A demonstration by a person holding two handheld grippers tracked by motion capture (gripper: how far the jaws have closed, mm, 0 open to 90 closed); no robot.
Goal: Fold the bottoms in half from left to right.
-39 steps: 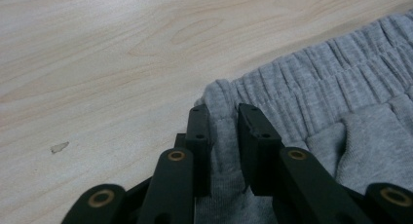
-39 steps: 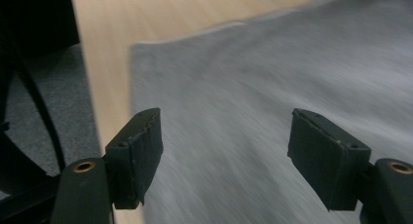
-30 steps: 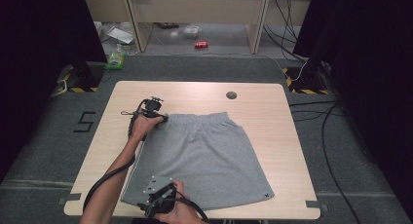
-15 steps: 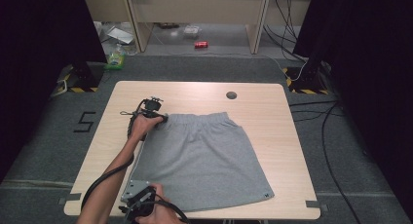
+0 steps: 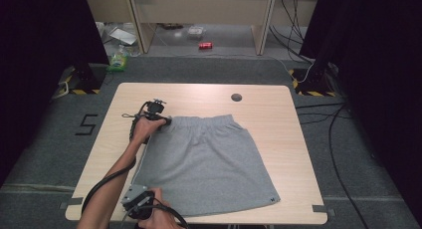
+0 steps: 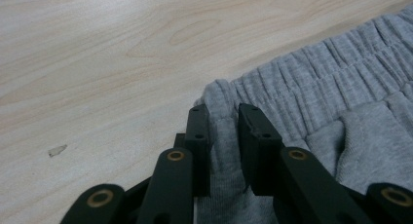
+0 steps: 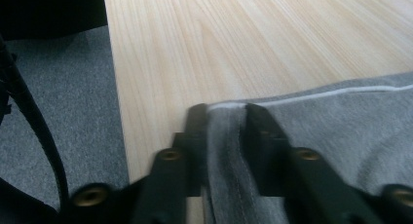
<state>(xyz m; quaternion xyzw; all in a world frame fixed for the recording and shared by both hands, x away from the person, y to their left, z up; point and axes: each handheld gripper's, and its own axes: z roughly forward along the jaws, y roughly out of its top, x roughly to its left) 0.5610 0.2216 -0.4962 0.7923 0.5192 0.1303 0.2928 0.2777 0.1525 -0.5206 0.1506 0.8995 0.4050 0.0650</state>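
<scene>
While spread flat across the pale wooden table, lies with elastic waistband toward the far edge and hem toward the near edge: a grey jersey pair of shorts, covering the middle and near-left part of the tabletop.

Left gripper, held in the left hand at the far-left corner of the garment: jaws brought together on the bunched end of the waistband, a fold of grey fabric pinched between the two black pads, ribbed elastic running off to the right in the left gripper view.

Right gripper, held in the right hand at the near-left corner, just inside the table's near edge: jaws have just been closing, now clamped on the stitched hem corner, cloth standing up between the pads in the right gripper view, bare wood beyond and grey carpet off the table's side.

Both grips on the same left side of the shorts, one at each end, well apart. Farther off on the table, a small dark round grommet, clear of the fabric.
</scene>
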